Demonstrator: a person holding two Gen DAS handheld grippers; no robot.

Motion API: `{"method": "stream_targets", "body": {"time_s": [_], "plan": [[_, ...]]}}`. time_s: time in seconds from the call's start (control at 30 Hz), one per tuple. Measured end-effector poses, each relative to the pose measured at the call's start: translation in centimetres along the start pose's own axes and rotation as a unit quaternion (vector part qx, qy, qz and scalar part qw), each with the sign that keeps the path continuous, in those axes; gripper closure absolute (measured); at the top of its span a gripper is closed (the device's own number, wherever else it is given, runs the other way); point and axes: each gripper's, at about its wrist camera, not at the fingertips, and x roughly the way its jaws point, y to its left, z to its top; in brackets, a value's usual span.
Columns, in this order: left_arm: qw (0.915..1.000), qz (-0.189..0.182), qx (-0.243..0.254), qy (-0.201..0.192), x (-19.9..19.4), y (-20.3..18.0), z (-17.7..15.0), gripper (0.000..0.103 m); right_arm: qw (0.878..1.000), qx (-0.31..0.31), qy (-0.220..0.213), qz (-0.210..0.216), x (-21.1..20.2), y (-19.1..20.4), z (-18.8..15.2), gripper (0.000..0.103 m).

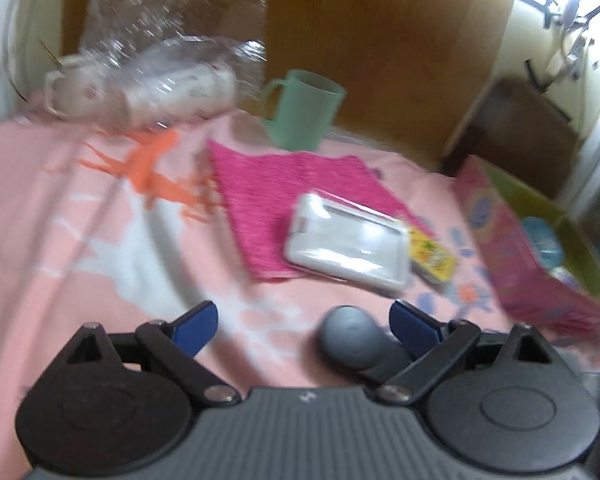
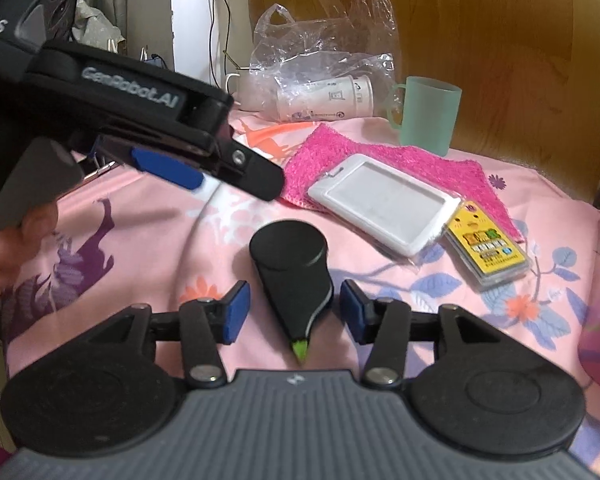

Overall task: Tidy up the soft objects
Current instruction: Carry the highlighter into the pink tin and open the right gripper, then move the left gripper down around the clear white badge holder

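A fuzzy pink cloth (image 2: 400, 158) lies flat on the pink patterned sheet (image 2: 140, 248), partly under a white card holder (image 2: 384, 200). My right gripper (image 2: 296, 312) is open low over the sheet. A black marker with a green tip (image 2: 292, 276) lies between its blue pads (image 2: 236, 312), and neither pad touches it. My left gripper (image 1: 304, 330) is also open and holds nothing, with the same marker's round cap (image 1: 350, 340) near its right pad. The cloth (image 1: 296, 200) and card holder (image 1: 348, 248) lie ahead of it. From the right wrist view the left gripper (image 2: 220, 172) hangs at the upper left.
A mint green mug (image 2: 428, 112) and a clear plastic bag with white cups (image 2: 320, 80) stand at the back by a wooden board (image 2: 500, 40). A yellow card pack (image 2: 488, 248) lies beside the holder. A pink box (image 1: 532, 248) sits at the right. A hand (image 2: 4, 248) grips the left tool.
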Motion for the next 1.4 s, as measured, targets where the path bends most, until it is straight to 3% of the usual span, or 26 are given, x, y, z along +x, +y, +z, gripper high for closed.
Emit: {"method": "stream_targets", "body": {"time_s": [0.03, 0.07, 0.13, 0.23, 0.33, 0.47, 0.7, 0.9, 1.03, 1.13, 1.27, 1.4], "plan": [[0.9999, -0.01, -0.002, 0.007, 0.5, -0.1, 0.0, 0.009, 1.0, 0.0, 0.0, 0.001, 0.2, 0.0, 0.1, 0.05], [0.9997, -0.019, -0.004, 0.015, 0.9, -0.1, -0.1, 0.012, 1.0, -0.002, 0.0, -0.001, 0.3, 0.1, 0.3, 0.058], [0.9981, -0.046, -0.016, 0.037, 2.1, -0.1, -0.7, 0.02, 1.0, -0.004, -0.004, 0.0, 0.2, 0.2, 0.2, 0.059], [0.9965, -0.067, -0.026, 0.042, 2.5, -0.5, -1.3, 0.046, 1.0, 0.003, -0.019, -0.005, -0.5, 0.2, 0.0, 0.059], [0.9942, -0.089, -0.036, 0.049, 2.7, -1.5, -0.9, 0.046, 0.999, 0.013, -0.048, -0.017, -2.0, -0.2, 0.3, 0.06], [0.9926, -0.117, -0.01, 0.03, 2.5, -4.5, 1.4, 0.046, 0.995, 0.014, -0.083, -0.057, -4.5, -1.9, 0.9, 0.06], [0.9813, -0.173, 0.082, 0.015, 5.8, -14.9, 5.7, 0.046, 0.977, 0.041, -0.121, -0.172, -9.6, -8.5, 0.7, 0.06], [0.9691, -0.213, 0.116, 0.046, 11.5, -22.6, 6.7, 0.045, 0.96, 0.093, -0.103, -0.243, -12.2, -14.9, -1.3, 0.06], [0.9709, -0.184, 0.145, 0.051, 13.7, -25.6, 6.1, 0.044, 0.95, 0.129, -0.078, -0.275, -12.0, -17.8, -3.0, 0.058], [0.97, -0.193, 0.141, 0.044, 12.7, -25.0, 6.2, 0.044, 0.944, 0.164, -0.092, -0.27, -13.4, -18.3, -4.2, 0.058], [0.9737, -0.179, 0.14, 0.0, 9.5, -21.5, 6.8, 0.038, 0.938, 0.186, -0.119, -0.267, -14.4, -17.7, -4.1, 0.058], [0.9852, -0.116, 0.113, -0.055, 6.0, -14.7, 7.0, 0.038, 0.949, 0.164, -0.144, -0.228, -14.0, -15.3, -2.3, 0.058]]}}
